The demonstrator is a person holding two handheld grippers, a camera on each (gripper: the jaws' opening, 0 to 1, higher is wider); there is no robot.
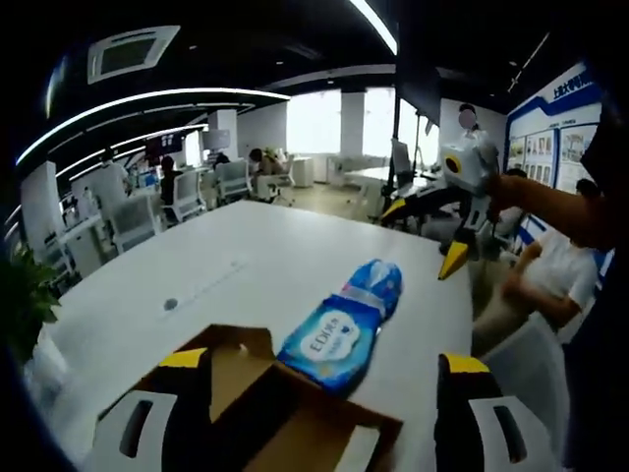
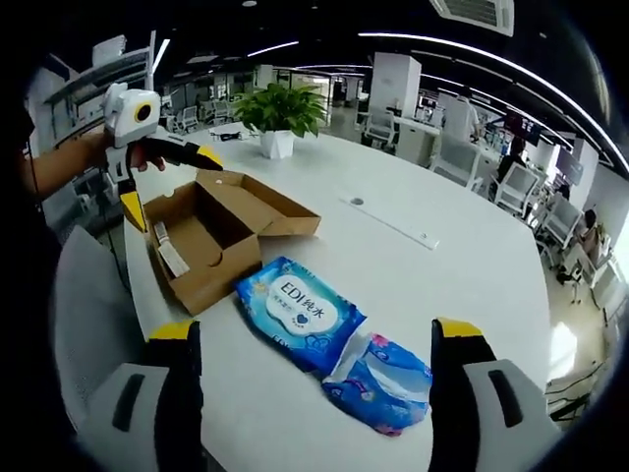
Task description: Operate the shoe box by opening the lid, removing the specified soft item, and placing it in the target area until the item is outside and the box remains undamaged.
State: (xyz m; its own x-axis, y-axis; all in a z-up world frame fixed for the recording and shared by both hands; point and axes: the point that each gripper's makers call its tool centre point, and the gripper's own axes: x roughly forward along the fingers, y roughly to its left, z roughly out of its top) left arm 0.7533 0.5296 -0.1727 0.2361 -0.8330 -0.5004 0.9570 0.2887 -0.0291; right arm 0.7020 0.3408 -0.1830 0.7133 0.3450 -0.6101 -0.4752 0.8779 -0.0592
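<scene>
Right tongs [image 2: 313,388]: jaws spread wide, nothing between them, hovering above the white oval worktop [image 2: 462,246]. Directly ahead of them lie the blue soft wet-wipes pack printed "EDI" [image 2: 298,313] and, touching its far end, a second blue pack with pink print [image 2: 378,385].

Left tongs [image 1: 319,413]: also wide open and empty, held over the open brown cardboard shoe box [image 1: 257,413]. In the right gripper view the left tongs [image 2: 147,162] hang at the box's far side, clear of the cardboard.

Status, as I read it: lid is open, the EDI pack sits on the worktop just beside the box [image 2: 211,241], so the item is out. The box looks intact. A pale slip or card lies inside it; can't tell what it is.

Risks:
- Left tongs dropping or swinging low would catch the raised flap and crease or tear it. The cardboard is thin.
- The two packs lie end to end. Nudging one drags the other.
- The box sits near the worktop edge on the person's side. A push from the centre could slide it off.
- The foil pack is slippery, so a shallow pinch may slip.

Room: wide bare worktop beyond the packs. A potted green plant [image 2: 280,113] stands well apart at the far end. Office chairs and seated people around, none close to the things.
</scene>
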